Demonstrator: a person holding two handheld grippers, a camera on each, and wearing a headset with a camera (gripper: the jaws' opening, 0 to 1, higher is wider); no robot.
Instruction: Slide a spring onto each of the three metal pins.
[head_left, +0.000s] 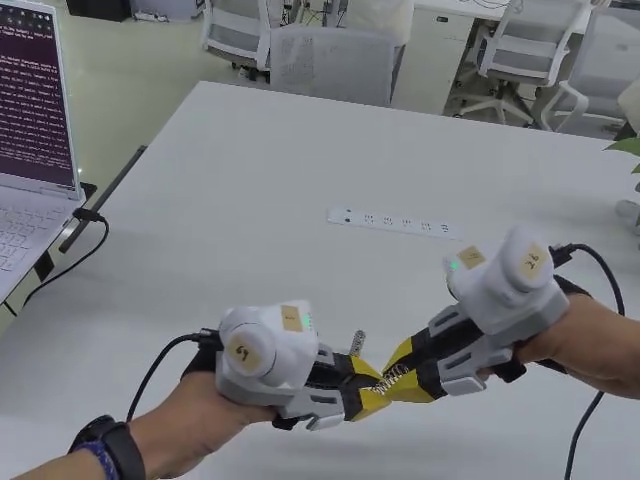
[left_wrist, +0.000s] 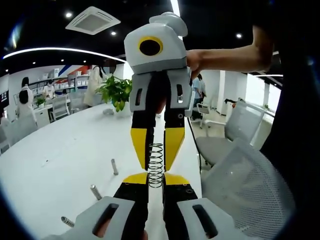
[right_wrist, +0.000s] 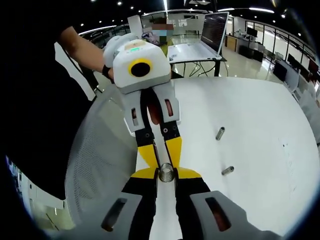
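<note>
Left gripper (left_wrist: 156, 180) has its jaws pressed onto the near end of a spring (left_wrist: 156, 159). The right gripper (right_wrist: 166, 176) meets it tip to tip and pinches the far end, so the coil is shared between them. It hangs in the air at the near edge of the table (left_wrist: 60, 150), well apart from the pins (left_wrist: 114, 166) (left_wrist: 95, 191) further in.

The spring's long axis runs straight along both pairs of jaws, from one gripper towards the other. In the right gripper view it shows end-on, with its open mouth facing that camera.

I judge the main risk to be at the release. Each grip holds only a few end coils, so if one side lets go while the coil is squeezed or stretched, it could flick out and roll off the edge. Hard pressure from both sides could also kink it. A jaw covering the open end would block a pin, and the bore is not yet aimed at any pin.
</note>
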